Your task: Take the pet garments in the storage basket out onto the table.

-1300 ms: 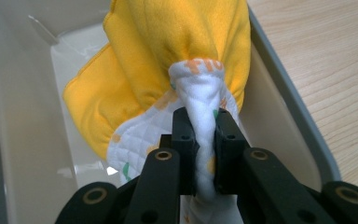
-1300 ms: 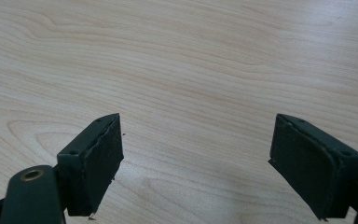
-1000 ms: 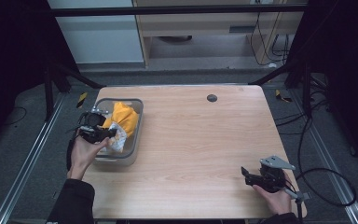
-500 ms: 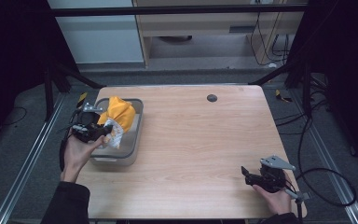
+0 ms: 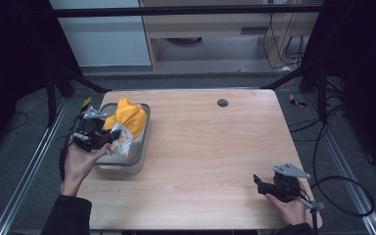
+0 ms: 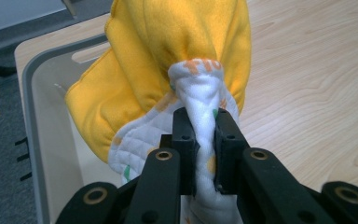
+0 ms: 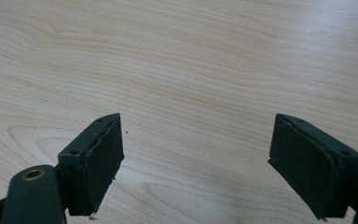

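A yellow cloth with a white quilted, orange-printed edge (image 5: 127,122) (image 6: 168,60) hangs over the grey plastic bin (image 5: 138,147) (image 6: 42,121) at the table's left. My left gripper (image 5: 108,138) (image 6: 200,140) is shut on the white edge of that cloth, holding it bunched above the bin's right wall. My right gripper (image 5: 257,182) (image 7: 196,158) rests near the table's front right corner, open, with bare wood between its pads.
The wooden table (image 5: 210,147) has a small dark round cap (image 5: 222,103) near its far edge. Metal frame rails run along both sides of the table. Cables (image 5: 342,196) lie on the floor to the right.
My left gripper has lifted and drawn the cloth toward the bin's near right side, and the cloth is now more bunched. The right gripper has stayed in place.
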`<state>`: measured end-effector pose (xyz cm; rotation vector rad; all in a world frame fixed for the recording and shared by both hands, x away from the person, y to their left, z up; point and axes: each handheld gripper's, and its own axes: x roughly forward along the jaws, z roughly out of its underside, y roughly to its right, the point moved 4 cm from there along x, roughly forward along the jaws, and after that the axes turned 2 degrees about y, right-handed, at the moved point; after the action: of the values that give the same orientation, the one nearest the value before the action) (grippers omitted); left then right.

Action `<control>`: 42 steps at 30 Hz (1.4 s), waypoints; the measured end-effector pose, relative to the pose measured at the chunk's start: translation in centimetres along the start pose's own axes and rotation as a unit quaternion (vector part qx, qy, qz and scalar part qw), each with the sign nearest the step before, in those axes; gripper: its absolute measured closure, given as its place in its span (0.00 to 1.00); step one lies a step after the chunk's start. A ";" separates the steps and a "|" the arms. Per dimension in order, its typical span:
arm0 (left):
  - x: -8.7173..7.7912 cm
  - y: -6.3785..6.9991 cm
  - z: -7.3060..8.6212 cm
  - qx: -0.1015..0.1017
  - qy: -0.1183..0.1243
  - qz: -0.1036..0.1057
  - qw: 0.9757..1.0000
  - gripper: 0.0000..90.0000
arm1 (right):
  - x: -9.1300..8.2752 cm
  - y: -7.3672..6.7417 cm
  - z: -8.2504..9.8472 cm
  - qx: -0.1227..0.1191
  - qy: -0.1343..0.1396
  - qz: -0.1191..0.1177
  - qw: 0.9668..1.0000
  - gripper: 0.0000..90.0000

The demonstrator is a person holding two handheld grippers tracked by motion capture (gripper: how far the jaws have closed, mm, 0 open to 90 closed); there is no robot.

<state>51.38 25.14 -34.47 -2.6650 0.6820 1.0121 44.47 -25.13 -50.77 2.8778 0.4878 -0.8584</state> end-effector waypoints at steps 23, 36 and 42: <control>-0.5 4.9 -1.4 0.042 0.025 0.056 0.997 0.91 | 0.0 0.1 0.0 0.001 0.001 0.000 1.000 0.19; 0.9 7.3 -1.7 0.059 0.020 0.080 0.995 0.91 | -0.1 0.1 0.0 0.002 0.003 0.001 1.000 0.19; 1.4 8.3 -1.8 0.065 0.021 0.088 0.994 0.91 | -0.1 0.1 0.0 0.002 0.003 0.000 1.000 0.19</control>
<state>49.31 16.80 -34.31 -2.5563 0.9715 0.9211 44.44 -25.28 -50.67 2.8849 0.4879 -0.8527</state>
